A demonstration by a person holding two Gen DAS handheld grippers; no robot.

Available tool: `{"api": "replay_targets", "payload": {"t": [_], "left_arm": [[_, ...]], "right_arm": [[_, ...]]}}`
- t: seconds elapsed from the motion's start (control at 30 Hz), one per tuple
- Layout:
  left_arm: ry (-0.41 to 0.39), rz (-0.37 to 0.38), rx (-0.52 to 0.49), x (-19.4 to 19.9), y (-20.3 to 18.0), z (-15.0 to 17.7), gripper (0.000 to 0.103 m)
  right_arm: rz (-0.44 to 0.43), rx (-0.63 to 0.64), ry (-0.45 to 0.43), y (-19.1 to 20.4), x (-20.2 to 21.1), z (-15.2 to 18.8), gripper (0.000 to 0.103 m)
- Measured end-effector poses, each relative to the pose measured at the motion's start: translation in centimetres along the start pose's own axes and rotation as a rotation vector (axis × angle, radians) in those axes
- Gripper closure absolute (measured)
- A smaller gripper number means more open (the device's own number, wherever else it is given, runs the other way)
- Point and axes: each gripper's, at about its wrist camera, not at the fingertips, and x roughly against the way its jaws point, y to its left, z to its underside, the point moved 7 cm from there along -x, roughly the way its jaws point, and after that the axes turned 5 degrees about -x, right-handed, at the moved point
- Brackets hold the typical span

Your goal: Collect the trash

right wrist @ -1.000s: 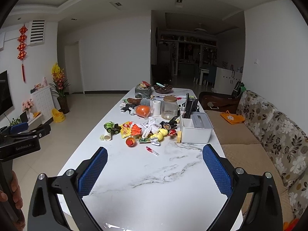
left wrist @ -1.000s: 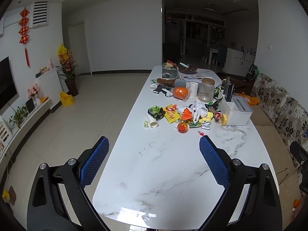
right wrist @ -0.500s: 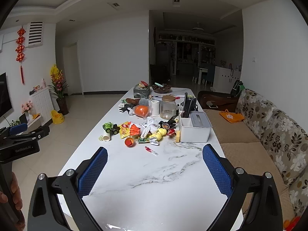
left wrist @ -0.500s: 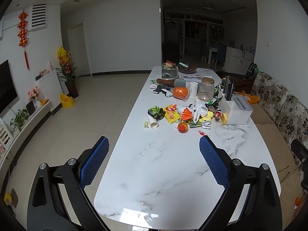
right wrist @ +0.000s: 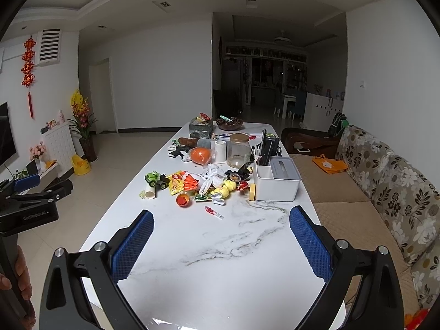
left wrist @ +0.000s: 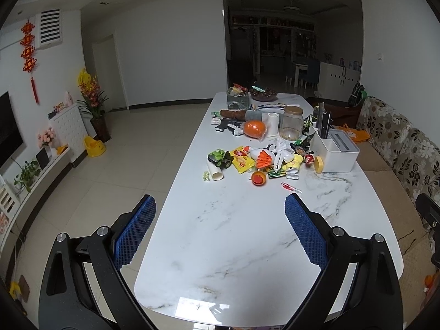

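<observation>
Both grippers hang over the near end of the table [left wrist: 247, 247], and both are spread wide with nothing between the blue pads: the left gripper [left wrist: 220, 236] sits above the near left edge, half over the floor, the right gripper [right wrist: 221, 243] further toward the sofa-side edge. My guess is they are held back and open like this to look the mess over before choosing a first piece, since nothing lies within reach of either one.

What needs collecting is the trash [left wrist: 264, 162], a jumble around the middle of the table, well apart from both grippers. It mixes real rubbish with things that probably stay. A yellow wrapper [left wrist: 242, 159] lies flat beside a green toy truck [left wrist: 219, 159]; a white tube [left wrist: 215, 171] lies on its side nearest the left edge; crumpled white plastic [right wrist: 211, 177] sits in the middle of the heap. An orange cap [left wrist: 259, 178] and a small red pen [left wrist: 291, 187] lie closest to the near end, clear of the pile. A white box [right wrist: 276, 183] stands against the heap on the sofa side, a glass jar [left wrist: 291, 123] behind it.
</observation>
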Motion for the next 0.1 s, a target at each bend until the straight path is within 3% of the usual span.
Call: {"api": "replay_targets", "payload": {"t": [0.1], "left_arm": [[0.006, 0.000, 0.003, -0.17, 0.13, 0.04, 0.010]], "right_arm": [[0.000, -0.001, 0.003, 0.07, -0.14, 0.08, 0.006]]}}
